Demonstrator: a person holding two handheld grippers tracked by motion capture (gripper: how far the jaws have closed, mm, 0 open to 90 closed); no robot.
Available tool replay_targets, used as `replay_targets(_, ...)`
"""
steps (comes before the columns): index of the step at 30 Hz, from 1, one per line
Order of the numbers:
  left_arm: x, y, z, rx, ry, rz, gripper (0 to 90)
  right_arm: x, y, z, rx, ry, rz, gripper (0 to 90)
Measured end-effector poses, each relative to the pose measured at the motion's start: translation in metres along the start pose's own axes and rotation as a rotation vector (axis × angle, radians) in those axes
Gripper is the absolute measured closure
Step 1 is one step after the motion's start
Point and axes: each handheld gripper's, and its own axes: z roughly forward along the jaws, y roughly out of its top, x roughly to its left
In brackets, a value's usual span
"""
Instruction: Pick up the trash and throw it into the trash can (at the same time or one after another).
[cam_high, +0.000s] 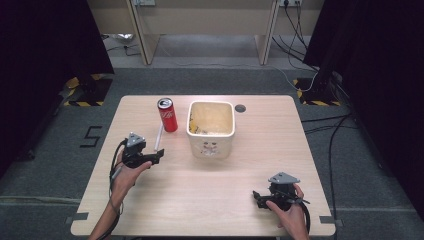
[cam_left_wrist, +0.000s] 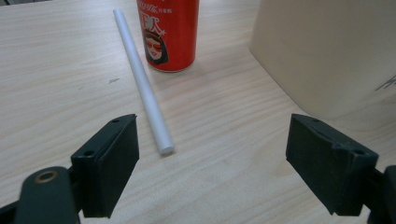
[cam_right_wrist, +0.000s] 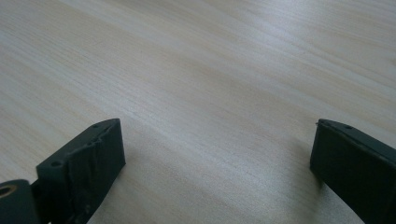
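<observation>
A red drink can (cam_high: 167, 114) stands upright at the back left of the wooden table (cam_high: 210, 195). A white straw (cam_high: 159, 136) lies flat beside it, pointing toward me. A cream square bin (cam_high: 210, 128) sits in the middle. My left gripper (cam_high: 157, 156) is open just short of the straw's near end. In the left gripper view (cam_left_wrist: 212, 154) the straw (cam_left_wrist: 142, 84) runs up between the jaws toward the can (cam_left_wrist: 167, 32), with the bin wall (cam_left_wrist: 327, 51) at right. My right gripper (cam_high: 256, 196) rests open at the front right, with bare wood between its jaws (cam_right_wrist: 217, 158).
A small dark round hole (cam_high: 240, 108) sits in the tabletop behind the bin. Cables trail over the grey floor to the right of the table. A desk frame stands beyond the far edge.
</observation>
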Motion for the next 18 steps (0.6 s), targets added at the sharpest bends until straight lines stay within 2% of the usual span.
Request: replay_targets(18,0.006,0.022,0.009,-0.014,0.01,0.003,16.6,0.0,0.0,0.0,0.003,0.0,0.003,2.9)
